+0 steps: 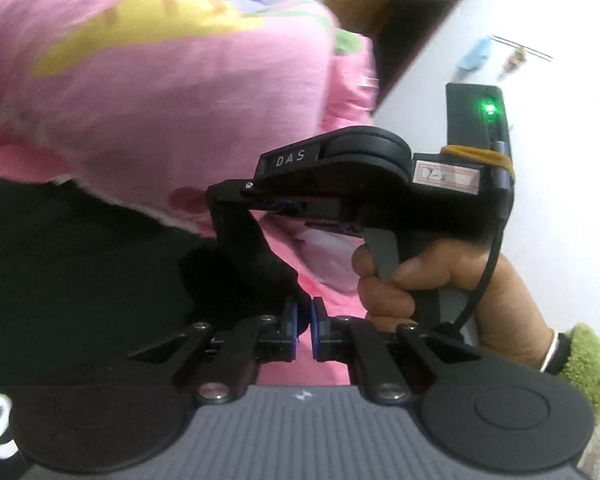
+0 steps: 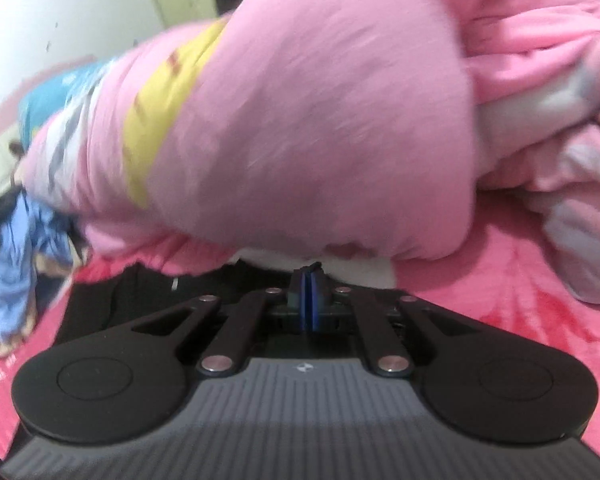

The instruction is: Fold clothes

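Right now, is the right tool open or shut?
Shut. In the right wrist view the right tool's blue pads are pressed together with no gap. Dark cloth shows at their tips; a grip on it cannot be confirmed.

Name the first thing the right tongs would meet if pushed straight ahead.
Probably the black garment at the tips of the right tongs, then the pink quilt bulging just beyond; blur leaves depth uncertain.
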Available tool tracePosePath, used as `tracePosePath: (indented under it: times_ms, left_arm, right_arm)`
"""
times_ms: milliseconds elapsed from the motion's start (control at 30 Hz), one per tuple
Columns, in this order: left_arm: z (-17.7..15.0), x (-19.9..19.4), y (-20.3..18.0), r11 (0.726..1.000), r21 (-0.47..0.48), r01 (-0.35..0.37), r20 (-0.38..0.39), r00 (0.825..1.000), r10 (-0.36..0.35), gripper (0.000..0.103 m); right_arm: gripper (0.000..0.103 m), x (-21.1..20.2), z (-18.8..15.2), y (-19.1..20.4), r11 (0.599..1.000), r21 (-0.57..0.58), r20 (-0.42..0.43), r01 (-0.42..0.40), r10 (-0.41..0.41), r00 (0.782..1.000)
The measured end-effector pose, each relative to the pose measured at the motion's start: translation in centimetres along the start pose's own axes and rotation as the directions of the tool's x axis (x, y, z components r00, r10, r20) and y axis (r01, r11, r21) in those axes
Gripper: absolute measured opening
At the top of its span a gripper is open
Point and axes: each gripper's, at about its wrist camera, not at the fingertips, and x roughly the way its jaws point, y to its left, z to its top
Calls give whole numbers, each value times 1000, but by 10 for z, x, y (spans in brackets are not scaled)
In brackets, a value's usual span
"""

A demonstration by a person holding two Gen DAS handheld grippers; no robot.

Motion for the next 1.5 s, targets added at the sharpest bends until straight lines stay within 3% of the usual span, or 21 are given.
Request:
tracePosePath:
  times_ms: [133,233,267,367,500,600,700,767,967,1067,1267,1333,1500]
  left_arm:
    - [-5,-8,29,997,-73,-40,-34,999,38,14]
    - [-8,-9,54,989,-126,-79,-106,992,66,36]
    - [-8,-12,63,986,-141,-91,-121,990,74,38]
    - [-3,-25,84,980,-170,-105,-127,988,84,43]
    - [16,-44,108,978,-181,-102,-99,991,85,44]
    - [37,-44,117,980,-138,-140,-102,987,127,44]
    - [64,-19,119,982,-108,-157,-163,977,138,45]
    - [74,4,112,984,-91,-155,-192,972,135,45]
    - [98,84,105,984,18,-174,-274,946,173,47]
    - [96,108,107,975,79,-207,-281,934,221,47]
    - [96,125,107,981,84,-175,-277,942,191,42]
    - [95,128,106,981,92,-172,-281,941,191,31]
    - [90,126,105,977,130,-168,-282,938,199,21]
  right_arm:
    - [4,32,-10,16,999,-49,-83,-10,6,997]
    - [6,47,-22,19,999,-11,-141,-33,31,989]
    - [8,46,-25,18,999,19,-148,-50,52,988]
    - [23,16,-33,1,980,162,-39,-113,121,992]
    - [25,-50,-55,-28,917,358,150,-178,131,980]
    - [26,-80,-88,-35,871,455,177,-185,115,978]
    - [27,-82,-120,-38,810,555,155,-193,127,980]
    - [27,-78,-133,-36,790,579,159,-202,133,978]
    - [27,-58,-132,10,931,344,130,-120,79,988]
    - [27,-63,-128,27,972,226,151,-66,32,988]
    - [28,-58,-119,41,993,121,140,-11,-6,990]
    - [29,-48,-114,45,995,95,112,30,-41,993]
    - [29,-29,-114,54,995,45,53,86,-88,995]
